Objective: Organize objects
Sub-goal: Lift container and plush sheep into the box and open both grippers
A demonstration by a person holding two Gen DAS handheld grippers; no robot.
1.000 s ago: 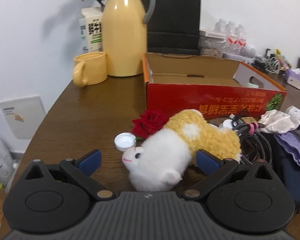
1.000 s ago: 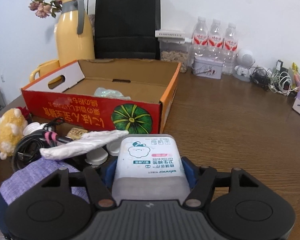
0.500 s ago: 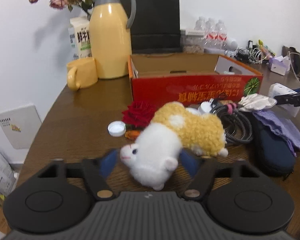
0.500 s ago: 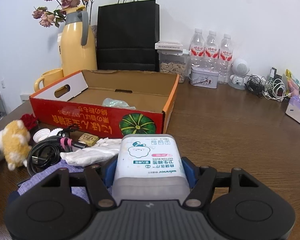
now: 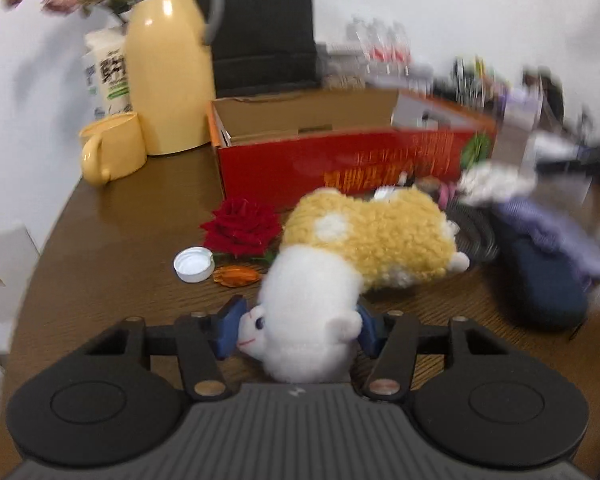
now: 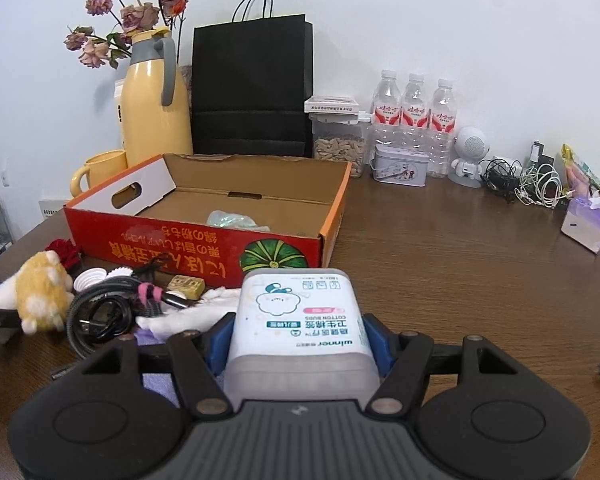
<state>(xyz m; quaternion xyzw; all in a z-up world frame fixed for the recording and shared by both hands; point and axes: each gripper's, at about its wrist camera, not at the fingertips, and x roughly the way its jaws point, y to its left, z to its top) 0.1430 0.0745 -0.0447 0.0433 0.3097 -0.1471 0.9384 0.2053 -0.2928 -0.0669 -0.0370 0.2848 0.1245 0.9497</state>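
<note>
Left gripper (image 5: 296,326) closing on fluffy white-and-yellow plush toy's (image 5: 364,240) head, right gripper (image 6: 298,338) pinching rounded plastic cotton-bud box (image 6: 300,320)

Both tools look alike. The left gripper (image 5: 298,330) has a dark grey ribbed housing in the middle with a small pale mark at its top edge, flanked by two matt black rounded bodies, each with a shallow round disc. Angular black link arms run forward, pinned by brass-coloured round rivets, and end in blue pads (image 5: 229,327). The right gripper (image 6: 298,338) shows the same ribbed grey centre, black discs, brass rivets and blue pads (image 6: 377,340).
</note>
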